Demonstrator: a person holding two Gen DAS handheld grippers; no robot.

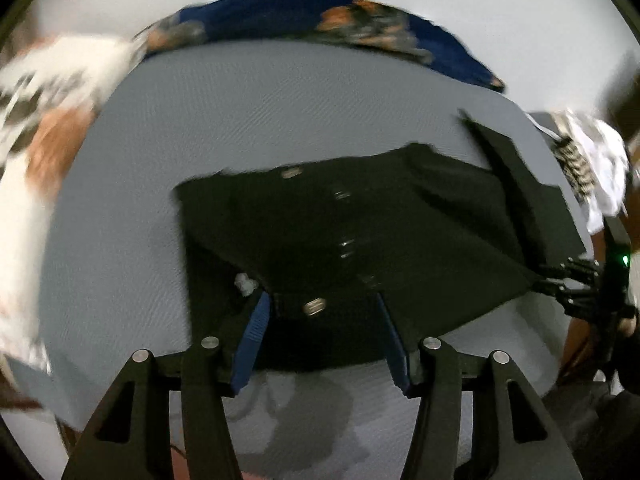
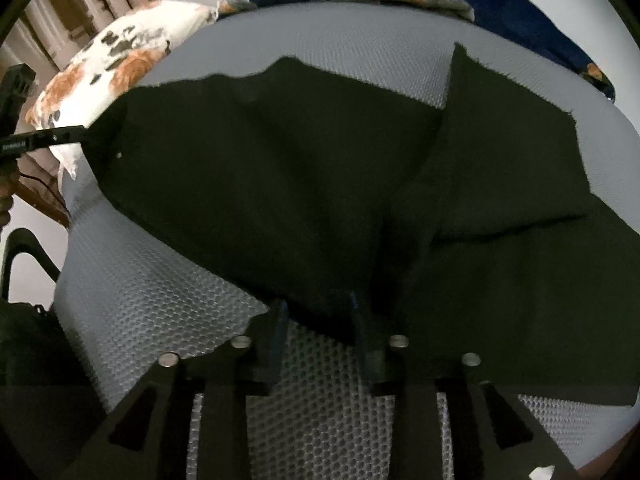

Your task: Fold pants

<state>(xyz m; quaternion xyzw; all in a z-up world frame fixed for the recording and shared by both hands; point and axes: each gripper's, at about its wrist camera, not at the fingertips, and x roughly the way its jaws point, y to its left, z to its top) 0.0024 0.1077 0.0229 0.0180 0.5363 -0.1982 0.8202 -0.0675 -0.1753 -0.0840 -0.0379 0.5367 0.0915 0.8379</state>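
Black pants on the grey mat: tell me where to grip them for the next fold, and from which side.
Grip the pants at the near hem edge, coming down from the near side. That edge lies thin on the mat, right at the right hand-held gripper, whose open pads straddle it.

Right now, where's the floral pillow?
The floral pillow sits upper left in the right wrist view, at the far-left corner of the grey mattress, just beyond the black pants and left of the blue floral blanket.
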